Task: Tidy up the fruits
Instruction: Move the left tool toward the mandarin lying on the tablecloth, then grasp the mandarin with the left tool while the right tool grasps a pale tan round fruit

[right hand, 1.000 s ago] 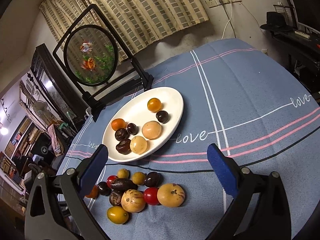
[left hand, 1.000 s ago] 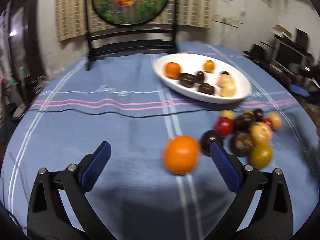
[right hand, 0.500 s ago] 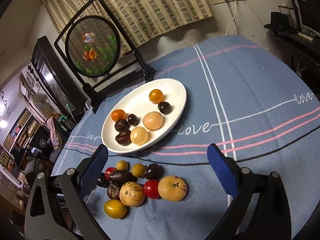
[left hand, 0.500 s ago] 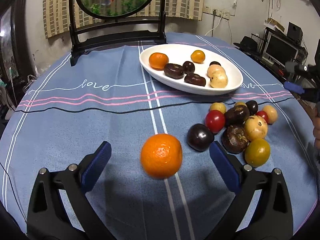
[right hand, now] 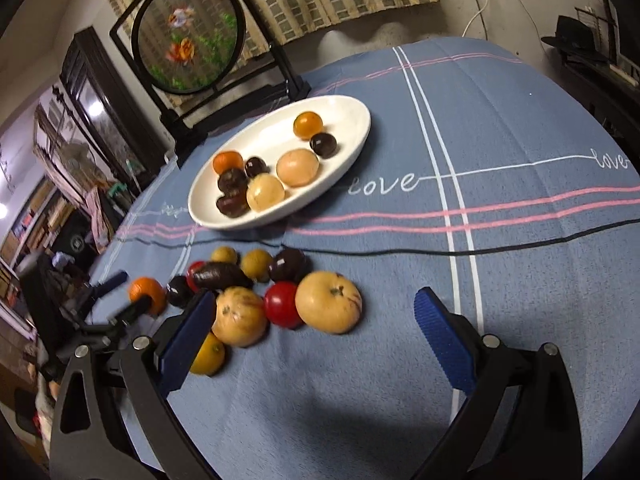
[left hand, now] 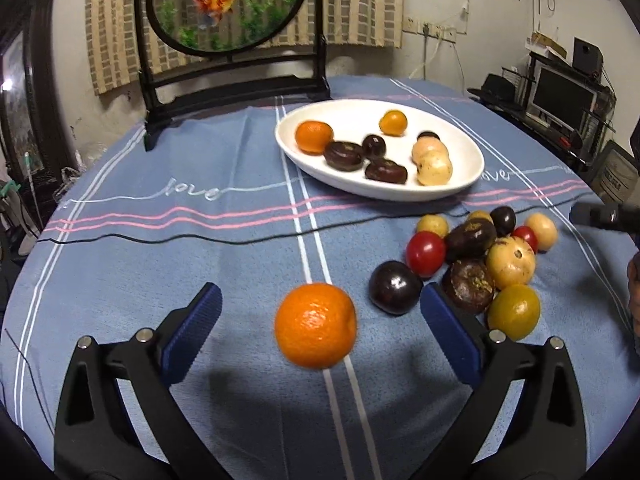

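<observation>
An orange mandarin (left hand: 316, 326) lies on the blue cloth between the fingers of my left gripper (left hand: 319, 304), which is open and not touching it. The right wrist view shows the same mandarin (right hand: 146, 290) inside the left gripper (right hand: 126, 294). A pile of loose fruit (left hand: 480, 256) sits just right of it: dark plums, red, yellow and tan ones. My right gripper (right hand: 314, 302) hovers open over that pile (right hand: 260, 288), above a large tan fruit (right hand: 328, 302). The white oval plate (left hand: 352, 120) behind holds several fruits and appears in the right wrist view too (right hand: 260, 140).
A round painted screen on a black stand (left hand: 224, 4) stands at the table's back edge. A thin black cable (left hand: 160, 238) crosses the cloth between the plate and the pile. Shelves and a monitor (left hand: 560, 96) are beyond the right edge.
The left gripper has closed in on the mandarin, which now sits larger and centred between its fingers. The right gripper has dropped lower and nearer to the pile.
</observation>
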### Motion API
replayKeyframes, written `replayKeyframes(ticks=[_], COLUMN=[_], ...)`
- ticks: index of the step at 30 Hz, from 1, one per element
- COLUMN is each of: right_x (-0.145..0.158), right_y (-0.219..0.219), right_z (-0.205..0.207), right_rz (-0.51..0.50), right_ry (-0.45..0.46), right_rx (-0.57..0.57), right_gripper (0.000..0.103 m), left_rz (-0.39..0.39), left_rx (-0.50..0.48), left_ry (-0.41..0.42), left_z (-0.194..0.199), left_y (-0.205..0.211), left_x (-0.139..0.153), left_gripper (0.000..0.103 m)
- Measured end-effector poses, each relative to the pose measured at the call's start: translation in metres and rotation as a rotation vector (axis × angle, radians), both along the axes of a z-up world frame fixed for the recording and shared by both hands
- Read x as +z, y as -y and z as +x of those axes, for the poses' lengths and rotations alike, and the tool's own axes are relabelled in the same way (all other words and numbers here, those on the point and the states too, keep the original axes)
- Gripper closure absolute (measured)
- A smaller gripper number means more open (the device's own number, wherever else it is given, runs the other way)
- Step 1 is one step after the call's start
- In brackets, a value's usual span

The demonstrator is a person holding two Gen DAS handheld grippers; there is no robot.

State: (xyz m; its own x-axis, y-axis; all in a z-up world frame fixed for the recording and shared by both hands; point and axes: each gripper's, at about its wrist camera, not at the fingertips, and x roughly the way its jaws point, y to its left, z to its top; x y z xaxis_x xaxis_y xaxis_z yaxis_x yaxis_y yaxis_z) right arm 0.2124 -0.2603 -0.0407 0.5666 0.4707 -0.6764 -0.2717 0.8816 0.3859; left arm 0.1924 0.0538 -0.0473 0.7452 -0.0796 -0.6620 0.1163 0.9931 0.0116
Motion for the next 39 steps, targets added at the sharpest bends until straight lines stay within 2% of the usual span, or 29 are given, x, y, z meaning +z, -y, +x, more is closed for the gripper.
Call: replayKeyframes(ticks=[2,5,6,7,8,9,10,11,14,16,20,25,31,32,34,36,39], right_x=[-0.002,-0.007,-0.008,-0.009,-0.010,-0.011,-0.012,-0.014,-0.020,-0.021,-0.022,-0.025,-0.025,-0.025,-0.023,-0.022,-0.026], right_y=[-0.001,-0.003,-0.005,-0.007,-0.010,-0.013,-0.017,-0.019,-0.024,-0.023,-0.020,-0.018,-0.019,-0.019,-0.018,-0.017,-0.016], right_z=[0.001,0.003,0.003,0.002,0.001,0.001,0.000,0.000,0.001,0.001,0.004,0.008,0.009,0.009,0.008,0.008,0.011], right_rz=[-0.009,-0.002,-0.007,-0.018,-0.036,-0.058,-0.085,-0.103,-0.155,-0.139,-0.114,-0.079,-0.071,-0.069,-0.065,-0.063,-0.057], right_ry=[-0.004,-0.020,-0.022,-0.018,-0.009,-0.002,0.002,0.003,0.005,0.003,-0.004,-0.018,-0.016,-0.014,-0.005,-0.001,-0.023], right_rx=[0.005,0.018,0.024,0.028,0.036,0.045,0.050,0.051,0.052,0.060,0.063,0.068,0.075,0.074,0.073,0.068,0.068], right_gripper=[0.003,0.004,0.005,0.012,0.017,0.027,0.034,0.037,0.043,0.048,0.048,0.048,0.049,0.050,0.063,0.069,0.071], left_rz=[-0.044,-0.079,-0.081,-0.080,-0.072,-0.064,-0.059,-0.069,-0.074,-0.077,-0.080,-0.106,-0.113,-0.113,-0.115,-0.120,-0.119], left_rx=[0.001,0.032,0.037,0.033,0.023,0.017,0.012,-0.004,-0.008,-0.010,-0.012,-0.024,-0.032,-0.032,-0.032,-0.034,-0.035], left_ry=[0.016,-0.017,-0.033,-0.044,-0.054,-0.060,-0.068,-0.079,-0.077,-0.080,-0.098,-0.167,-0.161,-0.161,-0.160,-0.159,-0.159], left_z=[-0.003,0.002,0.004,0.005,0.006,0.006,0.007,0.008,0.007,0.006,0.007,0.014,0.012,0.012,0.012,0.012,0.012], left_y=[-0.007,-0.016,-0.017,-0.016,-0.014,-0.012,-0.010,-0.010,-0.010,-0.010,-0.011,-0.011,-0.010,-0.010,-0.010,-0.010,-0.009], left_x=[0.003,0.000,-0.002,-0.004,-0.006,-0.007,-0.008,-0.010,-0.011,-0.011,-0.013,-0.022,-0.021,-0.021,-0.021,-0.021,-0.021], left_gripper=[0.002,0.005,0.014,0.021,0.035,0.050,0.058,0.060,0.061,0.061,0.060,0.061,0.062,0.062,0.062,0.062,0.062])
